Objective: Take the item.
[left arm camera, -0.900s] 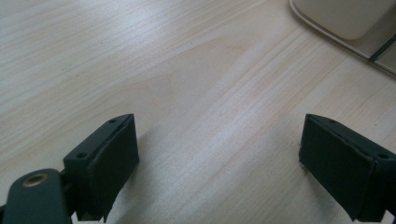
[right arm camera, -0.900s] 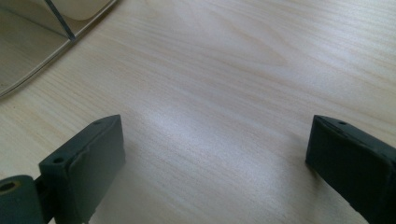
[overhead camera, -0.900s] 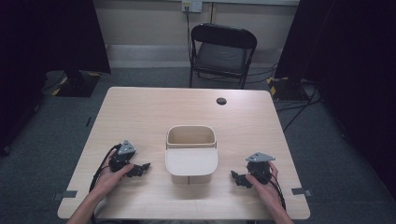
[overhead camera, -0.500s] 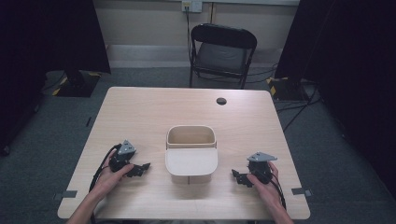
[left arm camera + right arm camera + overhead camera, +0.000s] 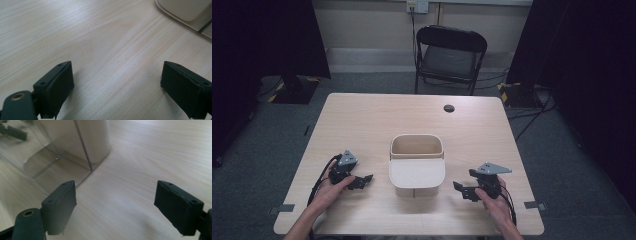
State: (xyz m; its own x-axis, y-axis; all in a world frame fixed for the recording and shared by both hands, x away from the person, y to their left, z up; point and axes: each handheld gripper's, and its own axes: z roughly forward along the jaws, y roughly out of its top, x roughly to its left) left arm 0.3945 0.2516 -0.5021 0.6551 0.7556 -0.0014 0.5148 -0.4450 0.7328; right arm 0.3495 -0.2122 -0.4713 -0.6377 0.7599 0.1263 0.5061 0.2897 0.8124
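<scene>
On the bench (image 5: pixel 362 120), near its middle toward the person's edge, a cream bin (image 5: pixel 417 162) standing upright between both tongs, touched by neither. Left of it, left tongs (image 5: pixel 364 180) low over the wood, jaws spread wide with nothing between; right of it, right tongs (image 5: pixel 462 190) likewise gaping and empty, pointing toward the bin. Beyond the bench, a black folding chair (image 5: pixel 451 55).

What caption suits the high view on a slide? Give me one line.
Person's open left gripper and right gripper rest on a wooden table, flanking a cream container.
</scene>
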